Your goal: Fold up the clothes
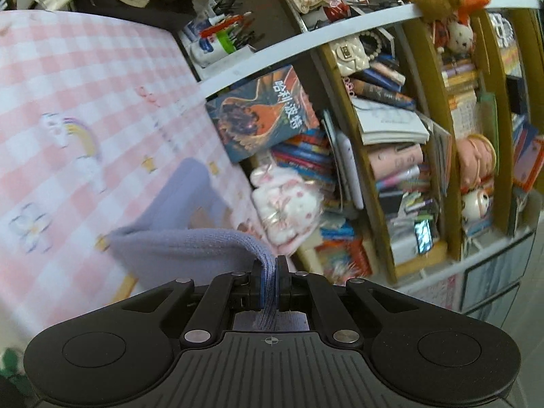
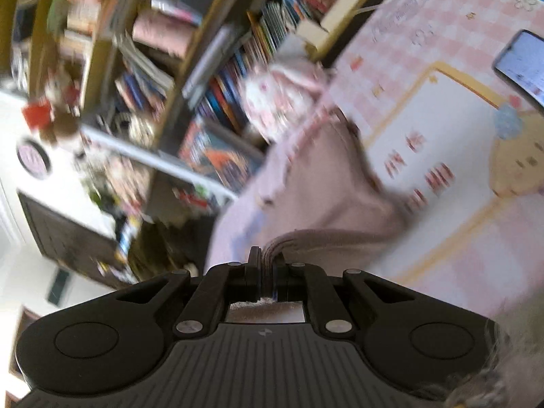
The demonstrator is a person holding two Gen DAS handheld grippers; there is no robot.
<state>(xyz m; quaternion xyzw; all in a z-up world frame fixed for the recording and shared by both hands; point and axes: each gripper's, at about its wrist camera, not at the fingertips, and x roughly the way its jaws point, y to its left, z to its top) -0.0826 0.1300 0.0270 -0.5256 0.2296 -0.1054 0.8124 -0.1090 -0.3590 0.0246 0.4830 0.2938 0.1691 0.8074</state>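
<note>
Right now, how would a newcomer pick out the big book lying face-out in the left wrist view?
Find the bookcase beside the pink checked bed. In its nearest compartment, a large blue-and-orange book leans cover-out atop stacked books; neighbours show only spines.

White Chinese characters "哈利·波特" stand on the blue-and-orange book cover point(image 1: 261, 112) leaning in the bookshelf point(image 1: 370, 183); other spines and labels are too blurred to read.

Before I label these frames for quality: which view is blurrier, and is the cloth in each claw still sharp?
Right wrist view: heavy motion smear over the bookshelf; the garment is soft-edged. Left wrist view: milder blur, fisheye-bent shelves; the knit at the left claw reads crisp.
</note>
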